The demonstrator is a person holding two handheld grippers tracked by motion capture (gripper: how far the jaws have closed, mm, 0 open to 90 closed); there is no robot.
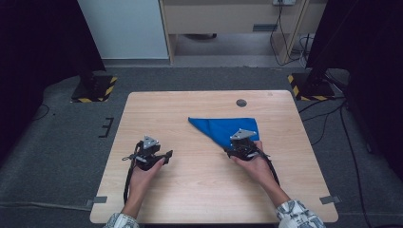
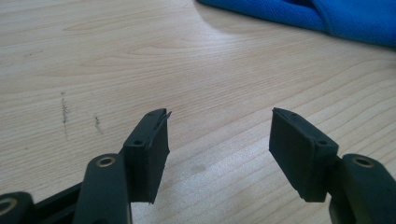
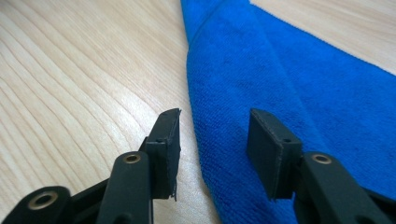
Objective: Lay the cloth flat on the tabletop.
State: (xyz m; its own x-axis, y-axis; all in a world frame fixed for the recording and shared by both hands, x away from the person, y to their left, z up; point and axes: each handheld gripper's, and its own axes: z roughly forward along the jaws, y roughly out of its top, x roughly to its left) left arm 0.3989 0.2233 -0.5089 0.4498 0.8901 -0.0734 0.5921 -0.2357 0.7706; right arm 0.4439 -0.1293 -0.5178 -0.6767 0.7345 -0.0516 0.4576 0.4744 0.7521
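A blue cloth (image 1: 224, 129) of soft, napped terry is seen folded into a flat triangle on the pale wood-grain table (image 1: 199, 199), lying toward two o'clock from the table's centre. Its long folded edge runs from a sharp corner at ten o'clock down to its point at five o'clock.

The right gripper (image 1: 236, 151), of matte black plastic with a grey three-cornered plate on top, is held at that five o'clock point of the cloth. In the right gripper view, its jaws are seen apart, the gripper (image 3: 214, 154) straddling the cloth's (image 3: 289, 93) folded edge, with one rectangular pad over bare wood and the other over the blue pile; the pads are not pressed on the fabric.

The left gripper (image 1: 166, 155) is held well apart from the cloth, at eight o'clock from the table's centre. In the left gripper view, its jaws (image 2: 219, 149) are also seen apart, with bare table between them and the cloth (image 2: 327, 16) lying ahead at one o'clock.

A small dark round disc (image 1: 241, 102) is set in the tabletop at twelve o'clock from the cloth. Grey tape tabs (image 1: 330, 199) are stuck at the table's near corners. Yellow-and-black striped stand bases (image 1: 94, 88) are placed on the grey carpet beyond the far corners. No readable writing is seen.
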